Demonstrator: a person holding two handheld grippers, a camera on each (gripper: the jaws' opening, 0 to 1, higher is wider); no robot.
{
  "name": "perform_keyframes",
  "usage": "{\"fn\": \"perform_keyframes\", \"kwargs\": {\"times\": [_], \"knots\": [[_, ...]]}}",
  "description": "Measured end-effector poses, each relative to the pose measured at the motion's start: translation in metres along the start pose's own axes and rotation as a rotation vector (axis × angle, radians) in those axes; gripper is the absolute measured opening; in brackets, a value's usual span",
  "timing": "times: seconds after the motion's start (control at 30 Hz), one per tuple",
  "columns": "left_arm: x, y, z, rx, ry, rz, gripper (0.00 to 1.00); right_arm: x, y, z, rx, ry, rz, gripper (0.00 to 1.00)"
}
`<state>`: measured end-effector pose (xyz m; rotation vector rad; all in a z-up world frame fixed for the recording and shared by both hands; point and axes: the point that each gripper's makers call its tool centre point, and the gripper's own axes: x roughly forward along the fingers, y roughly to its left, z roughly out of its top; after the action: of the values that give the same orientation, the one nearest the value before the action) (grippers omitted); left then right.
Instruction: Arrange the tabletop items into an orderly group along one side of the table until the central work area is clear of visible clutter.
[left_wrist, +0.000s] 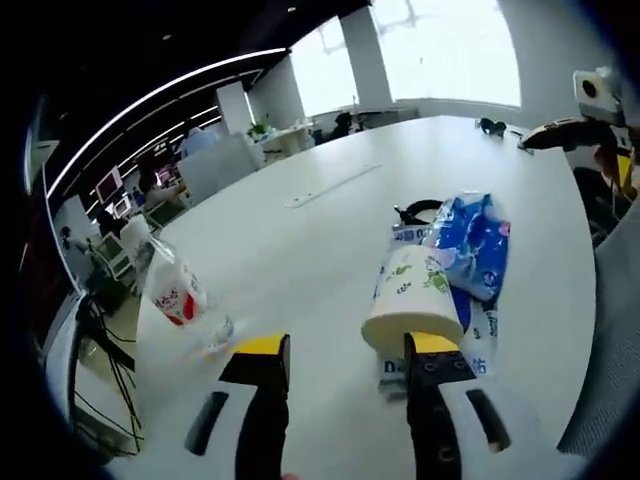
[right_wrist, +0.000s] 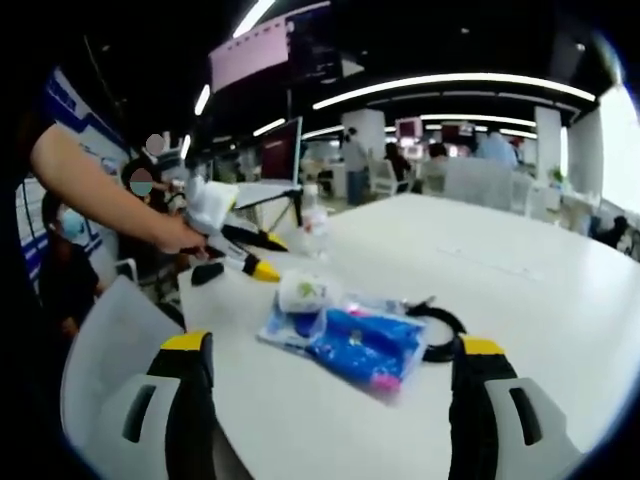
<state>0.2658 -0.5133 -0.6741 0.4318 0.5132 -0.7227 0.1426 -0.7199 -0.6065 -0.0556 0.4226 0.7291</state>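
A white paper cup (left_wrist: 412, 300) with green print stands against a blue snack bag (left_wrist: 470, 245) and flat blue packets. A black cable (left_wrist: 418, 210) curls behind them. My left gripper (left_wrist: 347, 352) is open, its right jaw just in front of the cup and nothing between the jaws. A clear bottle (left_wrist: 178, 290) with a red label stands off to the left. In the right gripper view, my right gripper (right_wrist: 335, 375) is wide open and well short of the cup (right_wrist: 305, 292), blue bag (right_wrist: 365, 345) and cable (right_wrist: 440, 330). The left gripper (right_wrist: 250, 265) is held in a hand beside the cup.
The white table (left_wrist: 330, 230) stretches far beyond the items. A grey chair (right_wrist: 115, 340) sits at its near edge, with a person's arm (right_wrist: 100, 190) above it. The bottle (right_wrist: 313, 225) stands behind the cup. More desks, chairs and people fill the room behind.
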Motion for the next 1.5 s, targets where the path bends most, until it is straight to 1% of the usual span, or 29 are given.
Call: {"fn": "perform_keyframes", "kwargs": {"times": [0.2, 0.4, 0.53, 0.63, 0.73, 0.87, 0.97, 1.1, 1.3, 1.37, 1.43, 1.5], "knots": [[0.009, -0.008, 0.0, 0.01, 0.0, -0.005, 0.37, -0.001, 0.0, -0.007, -0.022, 0.022, 0.024, 0.97], [0.013, -0.016, 0.005, 0.011, -0.009, -0.024, 0.28, -0.002, -0.006, -0.012, -0.029, 0.029, 0.038, 0.97], [0.013, -0.017, 0.005, 0.014, -0.003, -0.027, 0.26, -0.001, -0.009, -0.011, -0.03, 0.025, 0.045, 0.97], [0.012, -0.021, 0.004, 0.015, 0.003, -0.043, 0.2, 0.0, -0.01, -0.009, -0.036, 0.023, 0.052, 0.97], [0.011, -0.023, 0.004, 0.023, 0.01, -0.05, 0.17, 0.001, -0.014, -0.006, -0.036, 0.017, 0.056, 0.97], [0.008, -0.027, 0.006, 0.013, 0.01, -0.069, 0.09, 0.003, -0.017, -0.003, -0.034, 0.008, 0.06, 0.97], [0.008, -0.028, 0.007, 0.027, 0.024, -0.078, 0.07, 0.003, -0.018, -0.002, -0.04, 0.005, 0.067, 0.97], [0.005, -0.028, 0.012, 0.011, 0.021, -0.085, 0.01, 0.007, -0.021, -0.002, -0.039, 0.004, 0.075, 0.97], [0.001, -0.033, 0.012, 0.013, 0.036, -0.1, 0.01, 0.011, -0.019, 0.002, -0.024, -0.009, 0.088, 0.96], [0.0, -0.034, 0.012, -0.004, 0.042, -0.1, 0.01, 0.011, -0.018, 0.002, -0.023, -0.008, 0.092, 0.96], [-0.003, -0.035, 0.011, -0.046, 0.056, -0.101, 0.01, 0.012, -0.017, 0.004, -0.017, -0.013, 0.093, 0.96], [-0.004, -0.033, 0.013, -0.065, 0.057, -0.096, 0.01, 0.012, -0.017, 0.005, -0.013, -0.017, 0.089, 0.96]]}}
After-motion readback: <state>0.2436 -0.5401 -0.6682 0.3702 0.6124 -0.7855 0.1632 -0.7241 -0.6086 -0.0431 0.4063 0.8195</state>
